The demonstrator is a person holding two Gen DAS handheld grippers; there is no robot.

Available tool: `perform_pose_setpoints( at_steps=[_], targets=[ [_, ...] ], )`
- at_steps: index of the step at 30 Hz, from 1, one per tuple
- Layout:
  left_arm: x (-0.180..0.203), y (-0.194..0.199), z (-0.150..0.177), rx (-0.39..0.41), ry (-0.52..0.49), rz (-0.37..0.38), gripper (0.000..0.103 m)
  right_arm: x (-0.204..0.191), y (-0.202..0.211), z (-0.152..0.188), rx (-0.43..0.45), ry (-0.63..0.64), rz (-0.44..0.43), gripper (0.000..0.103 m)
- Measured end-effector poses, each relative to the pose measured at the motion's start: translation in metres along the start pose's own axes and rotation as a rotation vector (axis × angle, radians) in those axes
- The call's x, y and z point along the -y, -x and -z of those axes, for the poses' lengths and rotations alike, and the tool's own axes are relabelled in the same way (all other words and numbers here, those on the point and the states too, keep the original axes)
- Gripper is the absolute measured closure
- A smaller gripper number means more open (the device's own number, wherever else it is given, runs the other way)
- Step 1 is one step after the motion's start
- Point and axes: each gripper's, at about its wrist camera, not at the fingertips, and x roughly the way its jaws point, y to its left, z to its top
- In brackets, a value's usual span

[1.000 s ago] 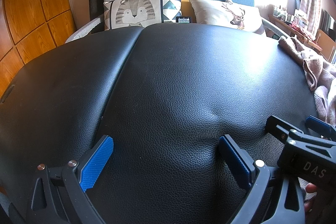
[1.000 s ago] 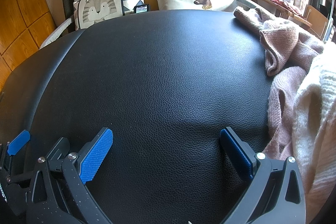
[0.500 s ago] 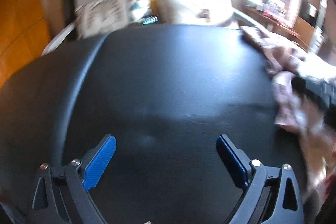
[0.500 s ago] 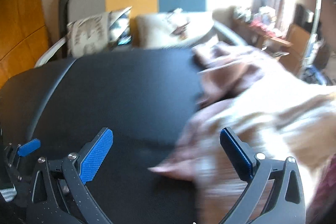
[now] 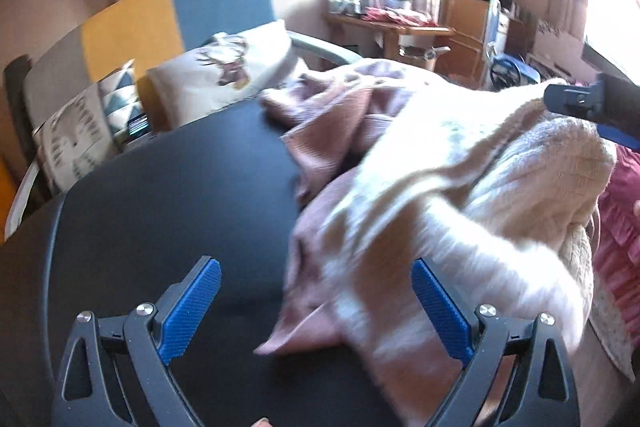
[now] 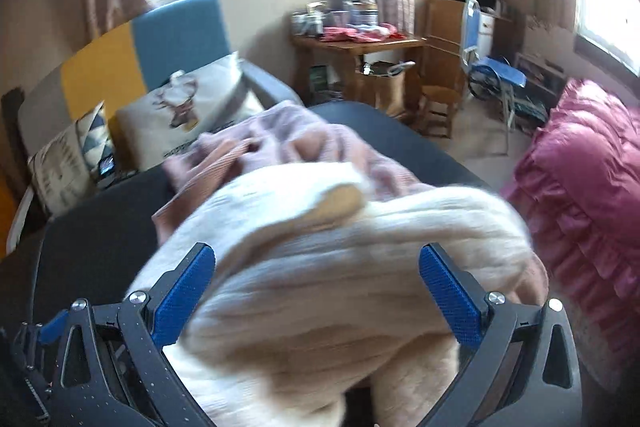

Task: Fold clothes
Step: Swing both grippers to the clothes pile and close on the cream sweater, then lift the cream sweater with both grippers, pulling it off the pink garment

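A heap of knitwear lies on the right part of the black leather surface [image 5: 160, 195]. A cream knit sweater [image 5: 500, 187] lies on top of a dusty pink knit garment [image 5: 340, 131]. My left gripper [image 5: 316, 307] is open, its right finger over the blurred edge of the heap. My right gripper [image 6: 320, 291] is open too, and the cream sweater [image 6: 340, 267] fills the space between its blue pads without being clamped. The pink garment [image 6: 272, 147] shows behind it. The right gripper's body [image 5: 592, 103] appears at the left wrist view's right edge.
A sofa with a deer cushion [image 5: 228, 75] and a tiger cushion [image 5: 76, 143] stands beyond the black surface. A magenta ruffled quilt [image 6: 580, 187] lies to the right. A wooden table [image 6: 356, 47], small stool [image 6: 440, 103] and a blue wheeled frame [image 6: 496, 75] stand on the floor behind.
Both grippers have swung right, from over bare black leather to the heap of knitwear. The cream sweater now sits between the right gripper's open fingers. Both stayed open.
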Motion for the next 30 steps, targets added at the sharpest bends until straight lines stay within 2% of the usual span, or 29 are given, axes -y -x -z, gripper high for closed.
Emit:
perform_pose_setpoints(
  at_steps=[4, 7, 13, 17, 18, 20, 21, 22, 23, 24, 30],
  targets=[
    [0.026, -0.023, -0.012, -0.017, -0.062, -0.023, 0.005, 0.016, -0.015, -0.001, -0.038, 0.005, 0.033, 0.0],
    [0.03, -0.034, -0.013, -0.037, -0.066, -0.01, 0.01, 0.018, -0.028, -0.001, -0.05, 0.02, 0.031, 0.0],
    [0.03, -0.053, -0.006, -0.111, -0.038, 0.044, 0.024, 0.018, -0.036, 0.002, -0.062, 0.014, 0.03, 0.0],
    [0.03, -0.063, -0.001, -0.149, -0.019, 0.071, 0.029, 0.023, -0.039, 0.006, -0.077, -0.023, 0.016, 0.001],
    [0.031, -0.063, -0.001, -0.149, -0.021, 0.075, 0.031, 0.024, -0.039, 0.007, -0.072, -0.03, 0.011, 0.003],
    [0.032, -0.062, -0.001, -0.147, -0.033, 0.084, 0.041, 0.028, -0.04, 0.01, -0.081, -0.06, -0.001, 0.017],
    [0.033, -0.061, -0.001, -0.146, -0.039, 0.089, 0.054, 0.029, -0.042, 0.01, -0.087, -0.069, -0.022, 0.027],
    [0.034, -0.06, -0.001, -0.145, -0.045, 0.094, 0.061, 0.031, -0.043, 0.011, -0.097, -0.083, -0.042, 0.04],
    [0.035, -0.059, -0.001, -0.145, -0.051, 0.099, 0.064, 0.031, -0.044, 0.013, -0.105, -0.09, -0.049, 0.05],
    [0.036, -0.058, 0.0, -0.144, -0.057, 0.104, 0.069, 0.032, -0.046, 0.015, -0.113, -0.096, -0.056, 0.067],
    [0.041, -0.053, 0.0, -0.138, -0.092, 0.132, 0.089, 0.03, -0.046, 0.023, -0.107, -0.095, -0.078, 0.08]
  ],
)
